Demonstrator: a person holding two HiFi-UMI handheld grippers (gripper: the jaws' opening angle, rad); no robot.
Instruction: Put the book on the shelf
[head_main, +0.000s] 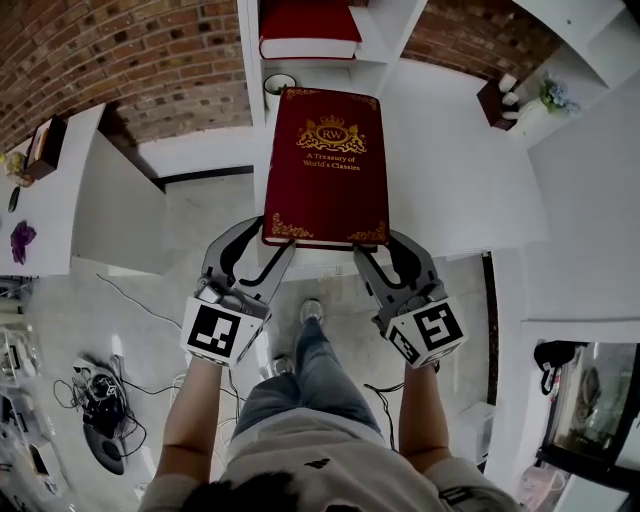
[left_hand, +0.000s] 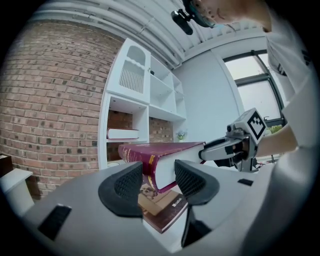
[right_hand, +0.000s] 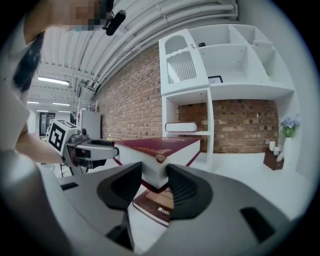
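Observation:
A thick dark red book (head_main: 325, 165) with gold print hangs level over the white table (head_main: 450, 170), in front of the white shelf (head_main: 385, 40). My left gripper (head_main: 266, 247) is shut on its near left corner and my right gripper (head_main: 383, 250) on its near right corner. In the left gripper view the book's corner (left_hand: 160, 167) sits between the pads of the left gripper (left_hand: 157, 184), spine side against the left pad. The right gripper view shows the book's corner (right_hand: 152, 167) wedged between the pads of the right gripper (right_hand: 152, 186).
A second, brown-covered book (left_hand: 162, 207) lies flat on the table under the held one. On a shelf compartment another red book (head_main: 308, 30) lies flat. A white cup (head_main: 278, 85) stands below it. A small brown box (head_main: 497, 100) and flowers (head_main: 553, 95) stand at the right.

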